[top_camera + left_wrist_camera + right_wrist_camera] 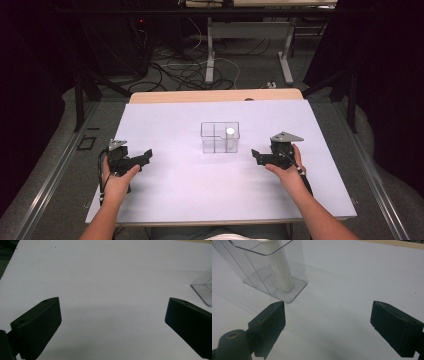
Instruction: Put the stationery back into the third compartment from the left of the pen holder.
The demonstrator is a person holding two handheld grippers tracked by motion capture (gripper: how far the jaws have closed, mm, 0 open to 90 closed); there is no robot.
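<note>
Clear organizer (pixel 220 137), white tube (pixel 230 132) upright, both jaws apart, seemingly empty.

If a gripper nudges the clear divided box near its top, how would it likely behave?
The clear divided box looks thin-walled and tall, so probably light and apt to slide or tip. The white cylinder standing in one compartment might rattle or lean.

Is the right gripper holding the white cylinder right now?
No, the right gripper is open and empty, and the white cylinder stands in the clear divided container.
</note>
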